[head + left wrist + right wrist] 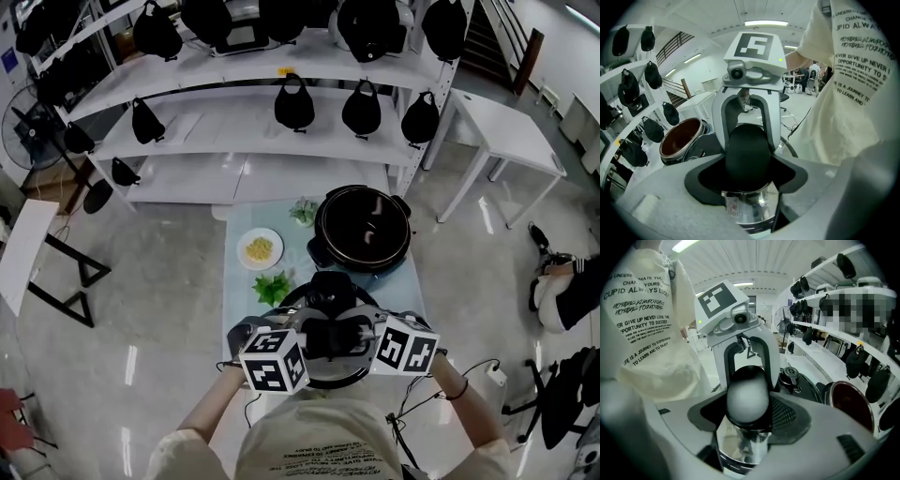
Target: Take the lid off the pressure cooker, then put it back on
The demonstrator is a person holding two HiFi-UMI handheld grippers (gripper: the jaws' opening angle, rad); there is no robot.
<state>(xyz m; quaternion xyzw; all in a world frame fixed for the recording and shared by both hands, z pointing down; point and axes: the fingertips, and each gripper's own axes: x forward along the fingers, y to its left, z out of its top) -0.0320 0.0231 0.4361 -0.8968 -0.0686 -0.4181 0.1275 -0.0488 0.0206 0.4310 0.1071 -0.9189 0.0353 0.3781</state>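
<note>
Lid (325, 292) held off cooker (320, 225); left gripper (747, 173), right gripper (747, 408) jaws clamp its handle (336, 336).

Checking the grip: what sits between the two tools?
The lid handle, clamped from opposite sides by the left tool and the right tool. Both gripper views show it.

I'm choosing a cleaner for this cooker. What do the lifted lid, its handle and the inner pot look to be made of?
The lid looks like polished steel: it mirrors the surroundings. Its handle is likely smooth black plastic, showing only a soft sheen. The inner pot has a silvery metal rim and a dark, glossy lining, perhaps a nonstick coating; that's uncertain.
</note>
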